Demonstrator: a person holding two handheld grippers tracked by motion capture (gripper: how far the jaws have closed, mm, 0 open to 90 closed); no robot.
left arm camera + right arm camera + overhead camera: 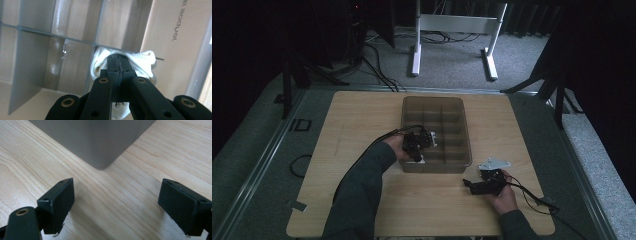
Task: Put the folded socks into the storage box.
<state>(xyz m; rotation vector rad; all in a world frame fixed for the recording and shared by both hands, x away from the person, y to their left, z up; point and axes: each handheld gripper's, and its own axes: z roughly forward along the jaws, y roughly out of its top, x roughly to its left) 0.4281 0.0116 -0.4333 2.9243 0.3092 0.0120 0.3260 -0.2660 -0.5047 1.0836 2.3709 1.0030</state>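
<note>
A lab-like recording room is showing itself: black curtains hanging around, cables trailing over grey carpet at eleven o'clock, a white stand at twelve.

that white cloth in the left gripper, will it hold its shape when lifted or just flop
Probably flop: the white cloth bunches in soft folds around the shut left gripper. It looks light, so unlikely to slip. Loose ends may catch the bin dividers.

Right gripper hovers low over the light wooden table, its two black jaws spread wide with bare wood grain between them, and just ahead sits the rounded corner of the grey bin.
</note>
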